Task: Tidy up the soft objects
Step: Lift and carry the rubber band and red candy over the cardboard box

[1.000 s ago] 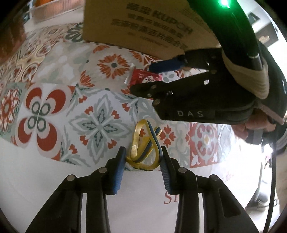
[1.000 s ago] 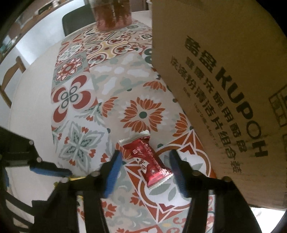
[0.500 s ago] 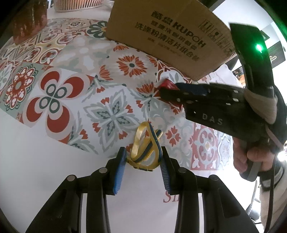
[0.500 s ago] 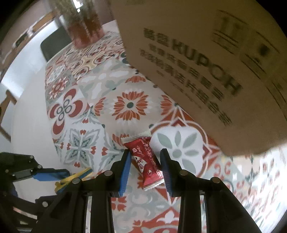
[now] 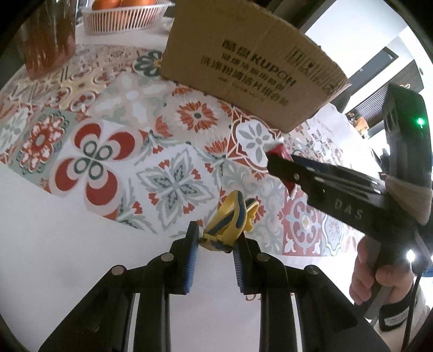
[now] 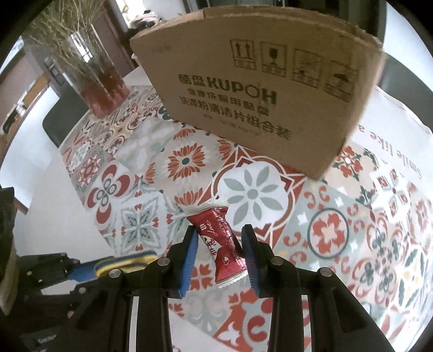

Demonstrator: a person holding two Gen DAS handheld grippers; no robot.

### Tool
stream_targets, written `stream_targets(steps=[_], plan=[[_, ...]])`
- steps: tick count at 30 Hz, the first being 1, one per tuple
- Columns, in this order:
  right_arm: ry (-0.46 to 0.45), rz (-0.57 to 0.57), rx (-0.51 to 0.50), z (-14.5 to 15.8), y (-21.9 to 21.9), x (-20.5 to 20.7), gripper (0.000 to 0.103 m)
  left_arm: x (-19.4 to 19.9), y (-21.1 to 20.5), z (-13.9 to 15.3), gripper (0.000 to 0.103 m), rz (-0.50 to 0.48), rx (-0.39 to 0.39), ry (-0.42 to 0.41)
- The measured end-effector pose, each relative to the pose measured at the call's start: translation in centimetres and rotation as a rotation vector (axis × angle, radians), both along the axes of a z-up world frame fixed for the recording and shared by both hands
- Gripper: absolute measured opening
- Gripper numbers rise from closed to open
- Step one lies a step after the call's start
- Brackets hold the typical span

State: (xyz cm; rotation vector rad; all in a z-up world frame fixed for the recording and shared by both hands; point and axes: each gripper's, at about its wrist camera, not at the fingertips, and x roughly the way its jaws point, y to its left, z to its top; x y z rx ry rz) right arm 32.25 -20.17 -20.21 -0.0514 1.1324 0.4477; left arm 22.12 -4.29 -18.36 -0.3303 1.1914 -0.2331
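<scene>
My left gripper [image 5: 216, 243] is shut on a yellow and blue band [image 5: 230, 219] and holds it above the patterned tablecloth [image 5: 92, 151]. My right gripper [image 6: 219, 245] is shut on a red snack packet [image 6: 220, 241] and holds it off the table. The right gripper also shows in the left wrist view [image 5: 281, 162], to the right and ahead, with the packet's red end [image 5: 278, 150] sticking out. The band shows in the right wrist view [image 6: 124, 264] at lower left. A cardboard box [image 6: 257, 100] stands behind both, its printed side facing me.
A glass vase of dried stems [image 6: 92, 67] stands at the back left. A white basket of oranges [image 5: 124, 13] sits behind the box. A dark chair [image 6: 62, 116] is at the table's far left edge. White table edge lies below the left gripper.
Both grippers have closed on their objects and lifted them off the cloth. The right gripper has pulled back and risen, so the box now sits farther off.
</scene>
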Motion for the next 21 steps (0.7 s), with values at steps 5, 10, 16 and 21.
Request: stream_targets(steps=[5,10,16,21], plan=[[-0.019,-0.044,0.023,1.2,-0.2,-1.3,0.035,-0.2,-0.2,2.0,0.024,0.003,0.009,-0.043],[-0.044,-0.087,0.046,2.7,-0.4,-2.6,0.035,0.0,-0.3,3.7,0.024,-0.006,0.026,-0.095],[-0.091,-0.145,0.079,5.1,-0.5,-3.7,0.035,0.6,-0.7,5.9,0.024,-0.028,0.024,-0.165],[-0.146,-0.190,0.095,7.4,-0.7,-4.3,0.035,1.1,-0.6,8.2,0.024,-0.052,0.018,-0.224]])
